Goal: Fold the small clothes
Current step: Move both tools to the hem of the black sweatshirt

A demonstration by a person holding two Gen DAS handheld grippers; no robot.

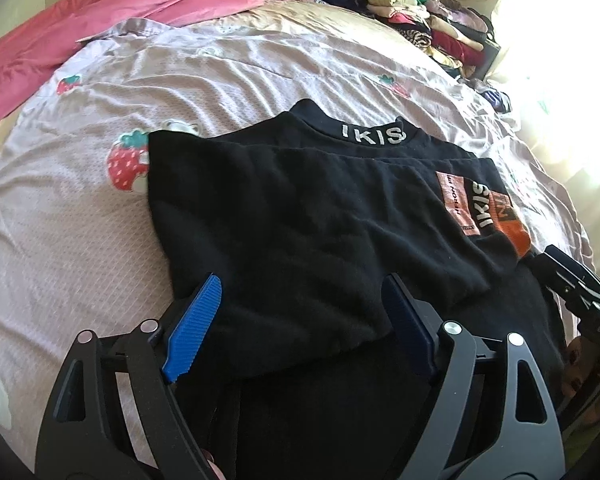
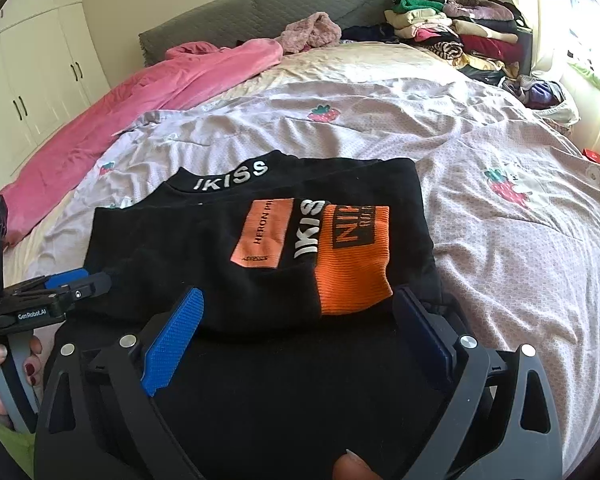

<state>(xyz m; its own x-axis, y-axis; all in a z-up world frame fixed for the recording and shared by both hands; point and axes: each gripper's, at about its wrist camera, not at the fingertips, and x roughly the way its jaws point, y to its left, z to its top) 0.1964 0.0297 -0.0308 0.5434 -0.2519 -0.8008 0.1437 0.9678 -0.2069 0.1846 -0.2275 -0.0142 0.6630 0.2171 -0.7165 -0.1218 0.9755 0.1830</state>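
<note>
A black top (image 1: pixel 300 208) with "IKISS" in white on its collar lies partly folded on the bed, its lower half doubled up over the chest. The same black top (image 2: pixel 260 240) shows orange and salmon patches in the right wrist view. My left gripper (image 1: pixel 302 284) stands open over the near left folded edge, pads apart and not pressing the cloth. My right gripper (image 2: pixel 298 294) is open wide at the near right edge, just below the orange patch. The right gripper (image 1: pixel 580 288) shows at the right edge of the left wrist view, and the left gripper (image 2: pixel 76 284) at the left of the right wrist view.
The bed sheet (image 2: pixel 500 240) is pale lilac with strawberry prints. A pink blanket (image 2: pixel 160 92) lies along the far left. A stack of folded clothes (image 2: pixel 452 36) sits at the far right by the grey headboard (image 2: pixel 260 8). White wardrobe doors (image 2: pixel 40 60) stand at left.
</note>
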